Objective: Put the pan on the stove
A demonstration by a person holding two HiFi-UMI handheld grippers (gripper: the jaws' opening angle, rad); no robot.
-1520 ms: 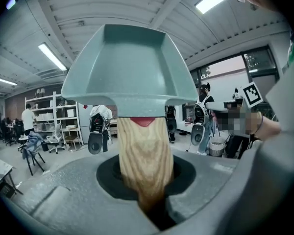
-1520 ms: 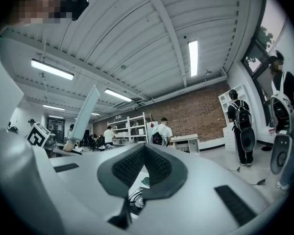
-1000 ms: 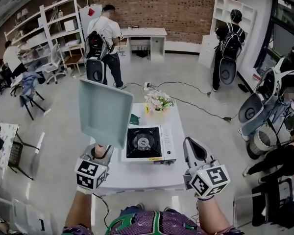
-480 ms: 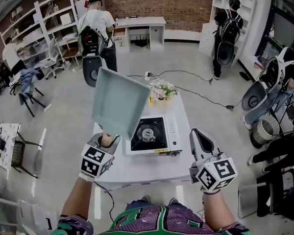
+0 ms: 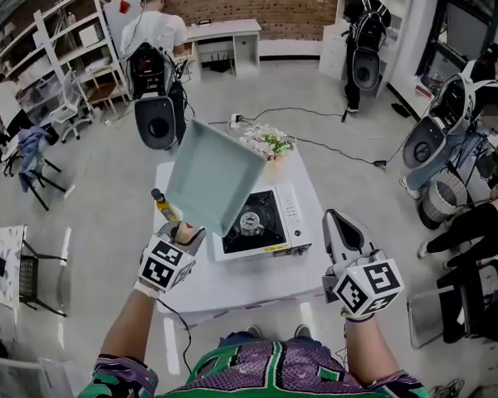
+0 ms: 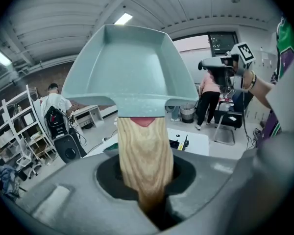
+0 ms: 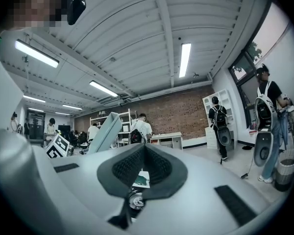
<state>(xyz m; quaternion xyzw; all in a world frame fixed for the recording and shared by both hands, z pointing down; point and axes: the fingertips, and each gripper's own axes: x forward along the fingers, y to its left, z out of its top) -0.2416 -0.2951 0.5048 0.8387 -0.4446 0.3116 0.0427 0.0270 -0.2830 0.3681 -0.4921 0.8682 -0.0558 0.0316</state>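
A pale teal square pan (image 5: pixel 214 185) hangs tilted above the left part of the white gas stove (image 5: pixel 270 222) on the white table (image 5: pixel 249 282). My left gripper (image 5: pixel 185 232) is shut on the pan's wooden handle (image 6: pixel 143 151). In the left gripper view the pan (image 6: pixel 132 67) rises straight ahead of the jaws. My right gripper (image 5: pixel 336 220) hovers just right of the stove, jaws together and holding nothing. In the right gripper view the pan (image 7: pixel 105 131) shows at left, and the stove's burner (image 7: pixel 135 198) shows low between the jaws of the right gripper (image 7: pixel 144 148).
A flower pot (image 5: pixel 266 143) stands at the table's far edge, and a small yellow-brown bottle (image 5: pixel 161 205) at its left edge. A black speaker (image 5: pixel 159 121) and floor cables lie beyond. Several people stand at the room's back and right.
The pan has come down and rightward, tipping over toward the stove, with the left gripper still on its handle. The right gripper has barely moved.
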